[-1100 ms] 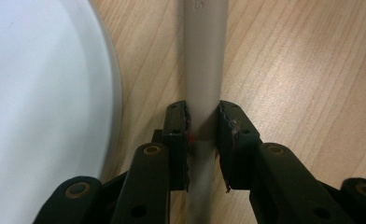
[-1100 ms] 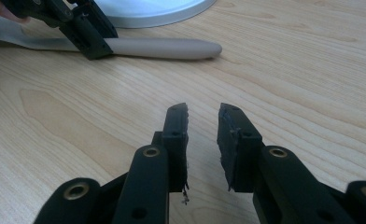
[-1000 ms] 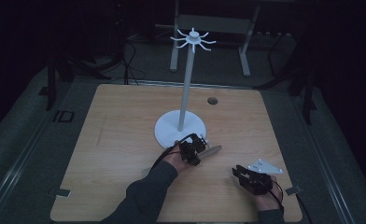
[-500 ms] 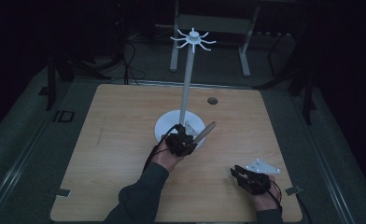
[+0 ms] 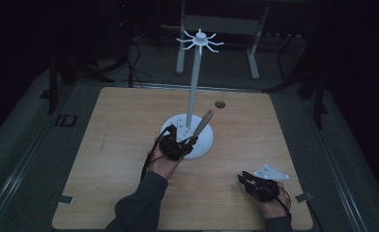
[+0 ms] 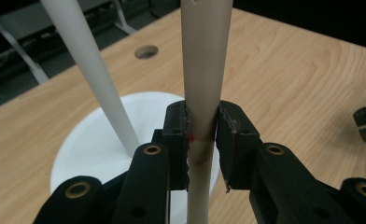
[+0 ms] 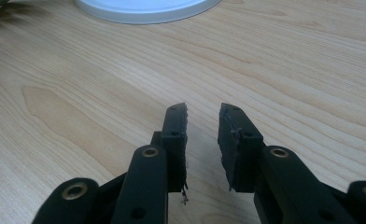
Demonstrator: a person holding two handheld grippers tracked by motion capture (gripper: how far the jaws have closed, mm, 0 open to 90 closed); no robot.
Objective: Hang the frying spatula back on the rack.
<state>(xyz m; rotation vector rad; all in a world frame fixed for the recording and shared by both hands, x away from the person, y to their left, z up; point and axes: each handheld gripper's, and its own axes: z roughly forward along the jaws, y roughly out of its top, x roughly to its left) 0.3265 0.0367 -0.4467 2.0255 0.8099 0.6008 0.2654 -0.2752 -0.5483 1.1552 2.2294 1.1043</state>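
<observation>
A white stand rises mid-table: round base [image 5: 204,142], thin pole [image 5: 193,87] and a ring of hooks [image 5: 199,41] on top. My left gripper [image 5: 188,141] hovers over the base's front edge, shut on a beige rod-like handle [image 5: 203,121] that slants up to the right beside the pole. In the left gripper view the handle [image 6: 204,70] runs up between the pads of that gripper [image 6: 202,135], with the pole [image 6: 92,79] and base [image 6: 87,154] behind it. My right gripper [image 5: 244,180] sits low at the table's front right; its own view shows it [image 7: 203,116] open over bare wood.
The wooden table [image 5: 120,145] has a small round hole [image 5: 220,104] behind the stand. Dark floor, cables and a metal frame [image 5: 216,29] lie beyond the far edge. The white base's rim [image 7: 144,11] shows ahead of the right gripper.
My left gripper has risen and moved toward the stand, and the handle has tipped from nearly flat to pointing steeply upward. The right gripper has stayed put.
</observation>
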